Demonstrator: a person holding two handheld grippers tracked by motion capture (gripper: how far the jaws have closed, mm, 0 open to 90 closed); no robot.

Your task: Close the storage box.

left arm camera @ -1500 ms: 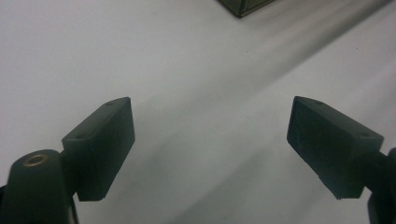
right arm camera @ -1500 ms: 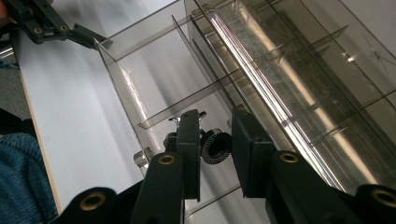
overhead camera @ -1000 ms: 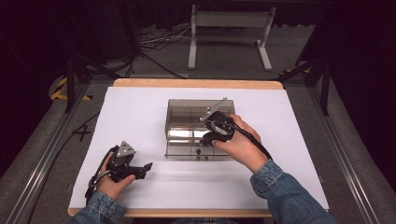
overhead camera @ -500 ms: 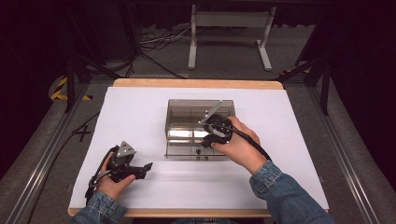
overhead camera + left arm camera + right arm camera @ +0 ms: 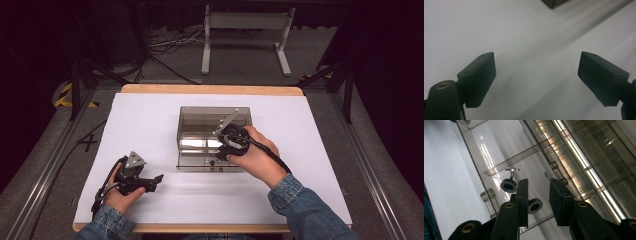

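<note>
As it lies lengthwise across the table, clear box, right gripper jaws just opening, empty, left gripper jaws wide apart.

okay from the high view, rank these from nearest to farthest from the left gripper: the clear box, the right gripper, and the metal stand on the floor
1. Clear box: on the table, up and right of the left gripper.
2. Right gripper: at the box's front right, just past its near left corner.
3. Metal stand: on the floor beyond the table, farthest.
</note>
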